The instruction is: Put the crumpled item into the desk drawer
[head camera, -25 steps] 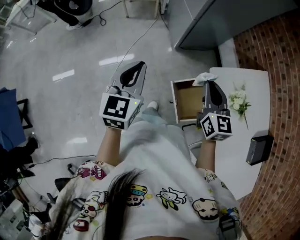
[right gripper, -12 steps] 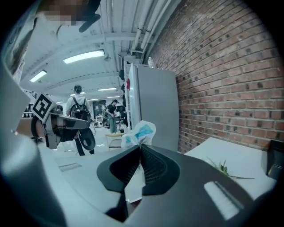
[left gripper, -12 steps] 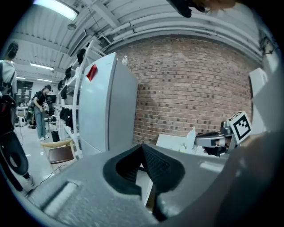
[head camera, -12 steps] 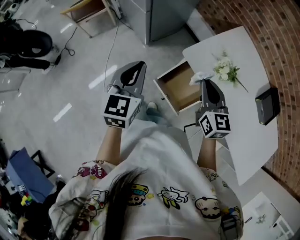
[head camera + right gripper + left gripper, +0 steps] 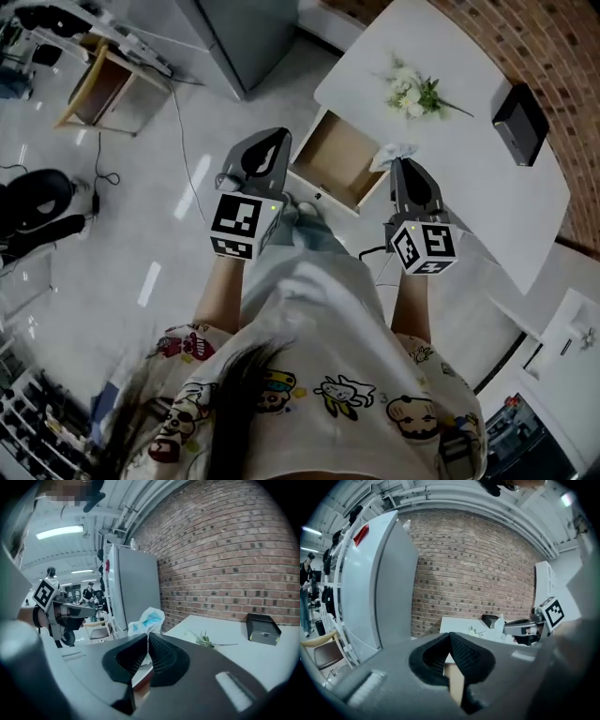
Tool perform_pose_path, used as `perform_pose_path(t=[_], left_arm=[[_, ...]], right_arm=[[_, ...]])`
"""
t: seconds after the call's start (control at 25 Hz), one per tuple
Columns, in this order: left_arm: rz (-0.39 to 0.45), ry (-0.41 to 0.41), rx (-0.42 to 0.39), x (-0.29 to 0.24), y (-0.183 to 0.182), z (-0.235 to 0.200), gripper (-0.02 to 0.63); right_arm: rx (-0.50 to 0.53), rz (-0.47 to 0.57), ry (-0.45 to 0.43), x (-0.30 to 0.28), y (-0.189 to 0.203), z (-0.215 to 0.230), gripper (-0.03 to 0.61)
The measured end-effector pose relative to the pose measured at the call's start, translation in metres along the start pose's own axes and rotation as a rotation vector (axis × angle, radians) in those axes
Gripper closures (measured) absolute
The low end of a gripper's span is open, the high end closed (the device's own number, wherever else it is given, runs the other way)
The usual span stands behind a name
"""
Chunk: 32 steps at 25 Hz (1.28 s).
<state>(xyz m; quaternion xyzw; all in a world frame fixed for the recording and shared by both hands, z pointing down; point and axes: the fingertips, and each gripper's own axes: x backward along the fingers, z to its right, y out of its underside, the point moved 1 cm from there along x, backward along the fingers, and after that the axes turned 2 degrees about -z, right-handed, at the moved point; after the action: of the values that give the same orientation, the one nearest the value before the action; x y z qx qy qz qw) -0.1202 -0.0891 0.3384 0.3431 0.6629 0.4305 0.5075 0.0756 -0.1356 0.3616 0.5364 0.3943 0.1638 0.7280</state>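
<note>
Two grippers show mid-frame in the head view. Left gripper (image 5: pixel 271 141): jaws closed tip to tip, nothing between them. Right gripper (image 5: pixel 401 165): jaws clamped on the crumpled item (image 5: pixel 394 154), a white-and-blue wad pinched by a lower fold and held at the right edge of the open drawer (image 5: pixel 330 167). It looks light, soft and springy, so a pinch on one fold should suffice. Upper right, the white table (image 5: pixel 478 178) bears a flower sprig (image 5: pixel 412 94).

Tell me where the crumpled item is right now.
In the head view the crumpled item is right of centre, pinched in the right gripper, at the open drawer's right corner by the desk edge.
</note>
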Motion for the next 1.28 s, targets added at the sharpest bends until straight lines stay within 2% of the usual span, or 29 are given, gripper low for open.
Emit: perform_pose_path(t=[0.2, 0.56, 0.8, 1.08, 1.28], left_arm=[[-0.031, 0.131, -0.035, -0.025, 0.002, 0.002, 0.615], [-0.105, 0.290, -0.066, -0.058, 0.022, 0.016, 0.615], [-0.130, 0.321, -0.063, -0.066, 0.037, 0.027, 0.615], [-0.149, 0.325, -0.077, -0.075, 0.051, 0.030, 0.615], [-0.179, 0.322, -0.086, -0.087, 0.072, 0.032, 0.615]], right_arm=[[-0.055, -0.009, 0.126, 0.006, 0.012, 0.008, 0.560], [-0.130, -0.040, 0.266, 0.012, 0.036, 0.023, 0.558], [-0.149, -0.063, 0.275, 0.012, 0.053, 0.026, 0.558], [-0.150, -0.092, 0.243, 0.001, 0.068, 0.024, 0.558], [-0.157, -0.139, 0.212, -0.012, 0.095, 0.026, 0.558]])
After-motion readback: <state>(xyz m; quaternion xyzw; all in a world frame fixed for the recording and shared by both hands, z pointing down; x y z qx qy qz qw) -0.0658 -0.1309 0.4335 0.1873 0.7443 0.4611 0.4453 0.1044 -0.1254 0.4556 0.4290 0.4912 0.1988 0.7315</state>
